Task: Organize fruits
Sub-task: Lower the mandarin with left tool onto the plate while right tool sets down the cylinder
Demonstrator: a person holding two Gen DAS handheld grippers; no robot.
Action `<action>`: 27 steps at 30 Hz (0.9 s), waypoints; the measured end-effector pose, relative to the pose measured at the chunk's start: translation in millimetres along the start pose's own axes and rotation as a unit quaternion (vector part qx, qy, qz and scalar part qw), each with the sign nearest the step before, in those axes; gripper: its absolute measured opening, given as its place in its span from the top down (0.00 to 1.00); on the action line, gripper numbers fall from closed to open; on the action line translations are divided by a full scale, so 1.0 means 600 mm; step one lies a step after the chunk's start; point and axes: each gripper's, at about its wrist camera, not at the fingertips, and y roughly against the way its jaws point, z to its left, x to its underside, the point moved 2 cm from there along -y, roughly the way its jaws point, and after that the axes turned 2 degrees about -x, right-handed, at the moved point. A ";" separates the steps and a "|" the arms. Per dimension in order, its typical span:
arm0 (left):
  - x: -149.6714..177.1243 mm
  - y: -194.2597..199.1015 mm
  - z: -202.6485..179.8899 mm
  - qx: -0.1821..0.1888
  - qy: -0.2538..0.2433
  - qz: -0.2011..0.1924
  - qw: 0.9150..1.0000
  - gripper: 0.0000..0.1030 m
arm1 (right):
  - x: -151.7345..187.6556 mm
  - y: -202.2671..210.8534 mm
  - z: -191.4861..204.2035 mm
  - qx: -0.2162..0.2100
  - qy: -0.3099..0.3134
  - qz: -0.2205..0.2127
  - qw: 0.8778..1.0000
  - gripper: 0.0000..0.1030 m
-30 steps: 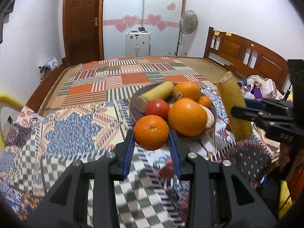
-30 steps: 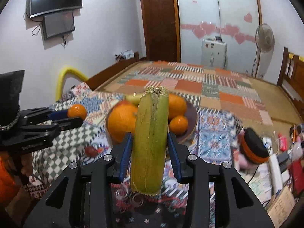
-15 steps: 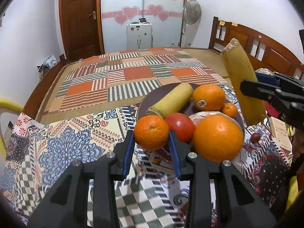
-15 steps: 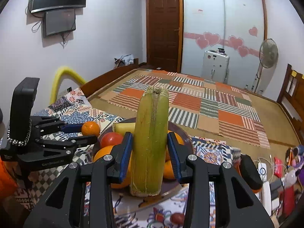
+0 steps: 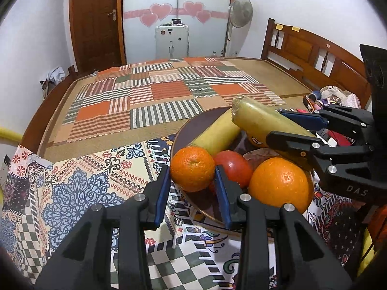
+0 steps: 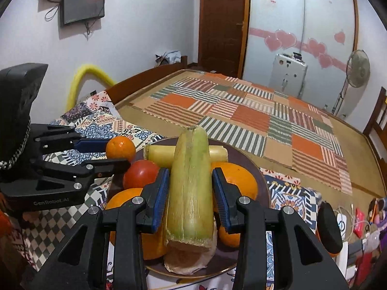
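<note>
My left gripper [image 5: 192,182] is shut on a small orange [image 5: 192,168] and holds it over the near left rim of a dark round plate [image 5: 180,133]. The orange also shows in the right wrist view [image 6: 120,148]. My right gripper [image 6: 189,191] is shut on a yellow-green husked corn cob [image 6: 191,183] and holds it low over the plate's [image 6: 262,176] fruit. The cob also shows in the left wrist view [image 5: 261,120]. On the plate lie a second cob [image 5: 215,135], a red tomato [image 5: 233,168] and a large orange [image 5: 280,184].
The plate stands on a patterned cloth [image 5: 79,176] over a table end. A bed with a striped patchwork mat [image 5: 154,94] lies beyond. Small clutter [image 6: 358,220] sits right of the plate. A wooden headboard [image 5: 312,50] stands at the right.
Both grippers have moved closer to the plate. The corn cob has come down and tilted over the fruit. The small orange now hangs over the plate's rim.
</note>
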 end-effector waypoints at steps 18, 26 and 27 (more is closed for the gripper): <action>0.004 0.003 0.013 -0.003 0.002 0.001 1.000 0.54 | 0.003 0.010 0.007 0.001 0.000 -0.006 1.000 0.66; 0.009 0.014 0.006 -0.005 -0.002 -0.003 1.000 0.54 | 0.005 0.038 0.006 0.009 -0.006 -0.030 0.999 0.59; 0.011 0.017 0.006 -0.005 -0.002 -0.004 1.000 0.54 | 0.006 0.044 0.006 0.010 -0.007 -0.034 0.999 0.58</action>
